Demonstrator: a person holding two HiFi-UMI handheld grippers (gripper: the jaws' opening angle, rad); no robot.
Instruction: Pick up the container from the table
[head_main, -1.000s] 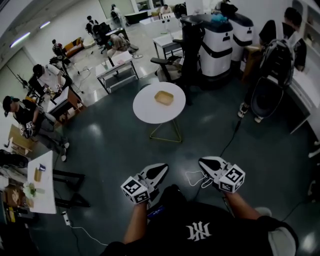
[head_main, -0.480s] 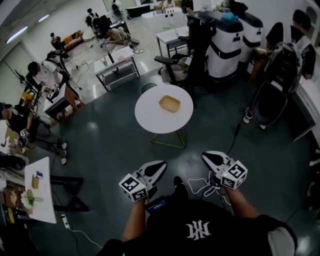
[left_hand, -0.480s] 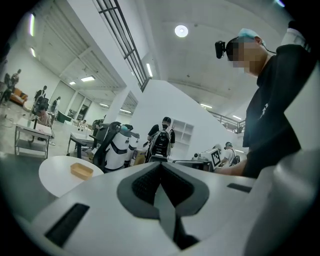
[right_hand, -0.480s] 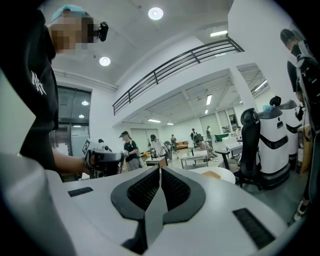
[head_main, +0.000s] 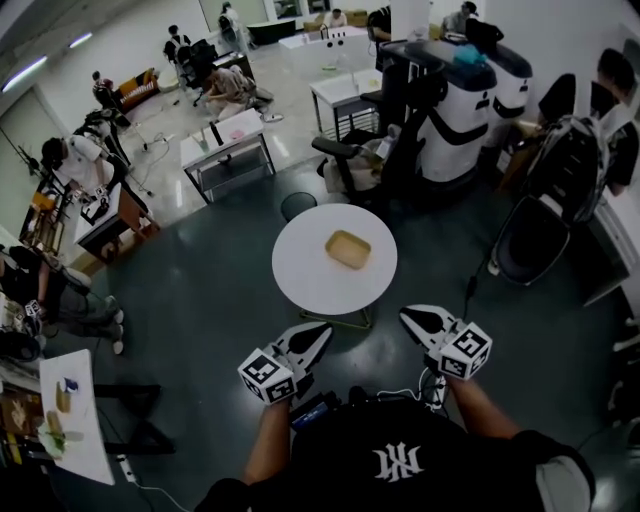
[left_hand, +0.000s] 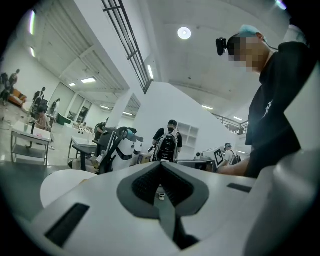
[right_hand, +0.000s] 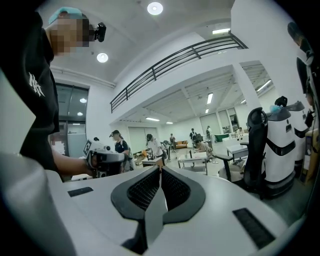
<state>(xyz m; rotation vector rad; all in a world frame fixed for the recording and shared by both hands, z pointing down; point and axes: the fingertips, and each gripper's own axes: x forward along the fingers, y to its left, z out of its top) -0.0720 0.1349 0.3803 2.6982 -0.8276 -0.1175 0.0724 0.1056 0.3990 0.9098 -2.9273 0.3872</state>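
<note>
left gripper and right gripper have their jaws pressed together (nothing between them). the container lies on the table ahead of both, well apart.

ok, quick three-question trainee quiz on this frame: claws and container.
1. True or false: the tan container lies on the round white table.
2. The left claw and right claw are: A) both open; B) both shut and empty; C) shut on the container.
3. Does either claw touch the container?
Key: 1 true; 2 B; 3 no, both are held apart from it, on the person's side of the table.
</note>
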